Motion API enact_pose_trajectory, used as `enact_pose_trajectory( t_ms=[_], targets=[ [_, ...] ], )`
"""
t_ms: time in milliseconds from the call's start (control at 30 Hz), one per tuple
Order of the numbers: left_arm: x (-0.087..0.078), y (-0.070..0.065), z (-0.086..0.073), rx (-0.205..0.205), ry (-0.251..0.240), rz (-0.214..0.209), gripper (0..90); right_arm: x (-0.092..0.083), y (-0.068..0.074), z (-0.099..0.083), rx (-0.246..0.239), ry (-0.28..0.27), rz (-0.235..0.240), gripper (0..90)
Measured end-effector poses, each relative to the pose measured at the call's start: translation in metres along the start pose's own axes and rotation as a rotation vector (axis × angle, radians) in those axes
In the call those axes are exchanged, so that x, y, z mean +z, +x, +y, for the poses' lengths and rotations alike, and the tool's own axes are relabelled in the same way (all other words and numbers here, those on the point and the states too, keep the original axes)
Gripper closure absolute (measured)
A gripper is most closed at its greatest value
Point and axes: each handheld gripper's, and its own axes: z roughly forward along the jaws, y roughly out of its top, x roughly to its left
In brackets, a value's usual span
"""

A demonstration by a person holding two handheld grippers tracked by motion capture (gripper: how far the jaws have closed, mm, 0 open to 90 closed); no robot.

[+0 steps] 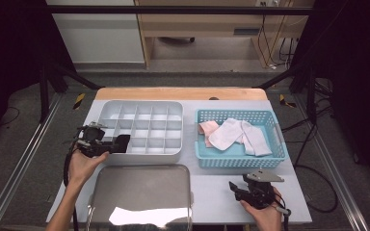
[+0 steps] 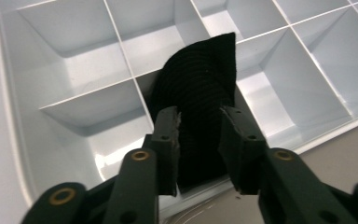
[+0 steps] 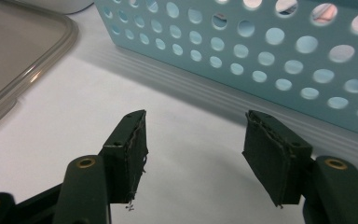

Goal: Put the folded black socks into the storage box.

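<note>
Left gripper view: left gripper (image 2: 199,140) jaws clamped on folded black ribbed sock (image 2: 200,93), pads squeezing fold either side so it stays bundled. Sock tip hangs ahead of jaws over cell of white plastic divided organiser tray (image 2: 74,70), near front wall (likely cell meant for it). Beyond jaws, other cells bare. Right gripper (image 3: 193,154) jaws apart, nothing between; parked on white tabletop (image 3: 182,121), perforated turquoise plastic basket (image 3: 270,51) just ahead, probably ready for next sock.
</note>
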Motion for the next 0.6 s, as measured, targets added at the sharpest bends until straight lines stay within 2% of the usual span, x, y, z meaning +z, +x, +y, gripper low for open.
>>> enact_pose_trajectory(
  t_ms=[100, 267, 400, 500, 600],
  targets=[
    [0.003, -0.003, 0.001, 0.004, 0.013, 0.004, 72.0, 0.0, 0.0, 0.0, 0.001, 0.002, 0.001, 39.5],
    [0.014, -0.007, 0.002, 0.018, 0.034, 0.047, 82.2, 0.0, 0.001, 0.0, 0.0, 0.001, 0.004, 39.6],
    [0.022, -0.009, 0.002, 0.036, 0.069, 0.077, 85.2, 0.0, 0.0, 0.0, 0.002, 0.003, 0.004, 39.8],
    [0.024, -0.008, 0.001, 0.032, 0.061, 0.072, 85.3, 0.0, 0.001, 0.0, 0.002, -0.001, 0.007, 39.9],
    [0.02, -0.003, -0.001, -0.005, 0.026, 0.044, 82.2, 0.0, 0.001, 0.0, -0.007, 0.001, 0.005, 39.9]
  ],
)
